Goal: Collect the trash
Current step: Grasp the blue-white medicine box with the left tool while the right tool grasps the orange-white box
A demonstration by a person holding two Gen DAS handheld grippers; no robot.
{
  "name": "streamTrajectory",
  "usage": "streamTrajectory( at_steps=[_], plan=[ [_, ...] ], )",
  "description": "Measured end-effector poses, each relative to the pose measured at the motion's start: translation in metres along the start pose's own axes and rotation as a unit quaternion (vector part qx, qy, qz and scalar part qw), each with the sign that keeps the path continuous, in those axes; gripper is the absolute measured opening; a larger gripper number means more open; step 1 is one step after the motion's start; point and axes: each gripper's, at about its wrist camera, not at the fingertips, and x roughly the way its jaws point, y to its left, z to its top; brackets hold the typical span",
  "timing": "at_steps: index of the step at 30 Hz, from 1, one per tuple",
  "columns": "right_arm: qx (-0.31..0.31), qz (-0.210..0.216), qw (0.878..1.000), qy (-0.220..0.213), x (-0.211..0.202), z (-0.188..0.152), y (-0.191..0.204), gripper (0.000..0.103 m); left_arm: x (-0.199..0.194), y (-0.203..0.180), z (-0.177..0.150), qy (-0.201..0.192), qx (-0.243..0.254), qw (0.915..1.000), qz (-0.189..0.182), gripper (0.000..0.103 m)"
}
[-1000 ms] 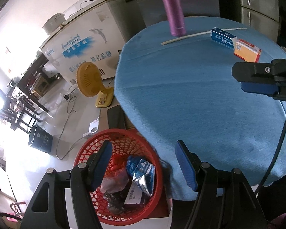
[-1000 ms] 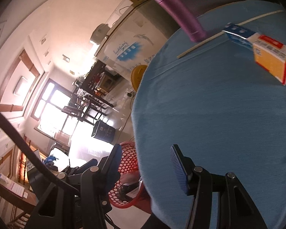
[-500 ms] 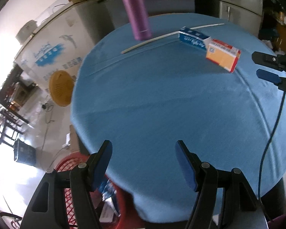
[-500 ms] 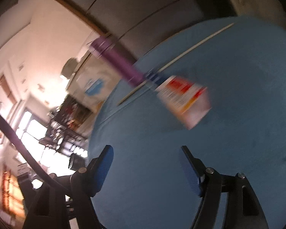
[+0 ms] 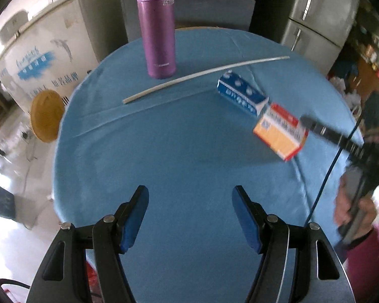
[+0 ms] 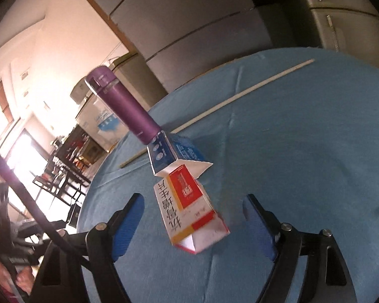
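Note:
An orange, red and white box lies on the round blue table, with a blue and white carton just behind it. In the right wrist view the orange box lies between my right gripper's open fingers, and my right gripper touches nothing; the blue carton is beyond it. My left gripper is open and empty over the table's near part. The right gripper's arm reaches the orange box from the right.
A purple flask stands upright at the table's far side, with a long white stick lying in front of it. A white chest freezer and a yellow fan stand left of the table. A refrigerator is behind.
My left gripper swung from the red trash basket on the floor up over the table. My right gripper moved in so that its open fingers straddle the orange box.

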Motion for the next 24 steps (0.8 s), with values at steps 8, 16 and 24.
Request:
streamTrajectory(
  at_steps=[8, 16, 24],
  plan=[
    [-0.067, -0.012, 0.998, 0.010, 0.026, -0.012, 0.017, 0.083, 0.023, -0.002, 0.058, 0.013, -0.061, 0.9969, -0.048, 0.069],
    [-0.074, -0.013, 0.997, 0.019, 0.034, -0.014, 0.014, 0.062, 0.062, -0.018, 0.111, 0.030, -0.118, 0.9889, -0.086, 0.069],
    [-0.078, -0.006, 0.997, 0.024, 0.029, -0.015, 0.011, 0.054, 0.107, -0.039, 0.145, 0.045, -0.163, 0.9825, -0.078, 0.069]
  ],
)
